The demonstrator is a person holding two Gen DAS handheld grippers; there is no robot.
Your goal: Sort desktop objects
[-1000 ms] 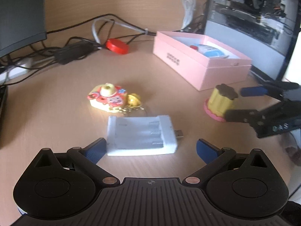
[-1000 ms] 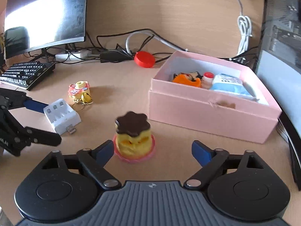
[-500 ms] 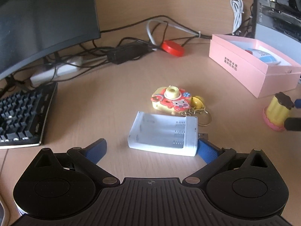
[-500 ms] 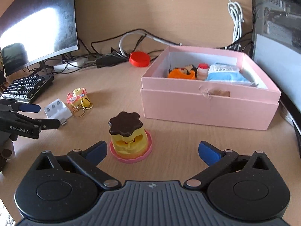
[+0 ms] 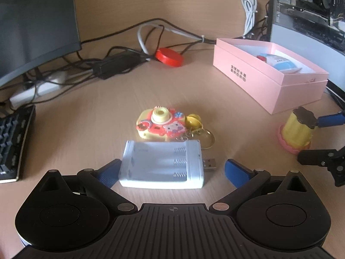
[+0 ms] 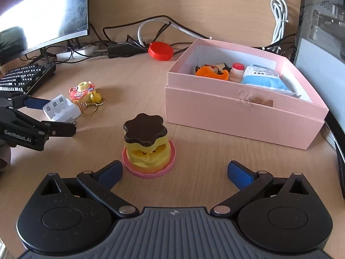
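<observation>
Both grippers stand spread: my left gripper [image 5: 171, 171] flanks the white charger [image 5: 162, 165], its USB plug half hidden; my right gripper [image 6: 175, 170] brackets the brown-topped yellow pudding toy [image 6: 147, 145].

Left wrist camera is sitting just behind its own left gripper [image 5: 172, 170], looking forward and steeply down at the desk [image 5: 86, 129], close over the white battery charger [image 5: 162, 165]. Right wrist camera is riding behind the right gripper [image 6: 174, 171] at a like tilt, close on the pudding toy [image 6: 147, 145] with the pink box [image 6: 243, 116] beyond. Both views are sharing the charger, toy camera [image 5: 160, 125], pudding toy, box, red lid [image 5: 169, 57] and cables [image 5: 120, 64], and each is catching the other gripper at its edge.
</observation>
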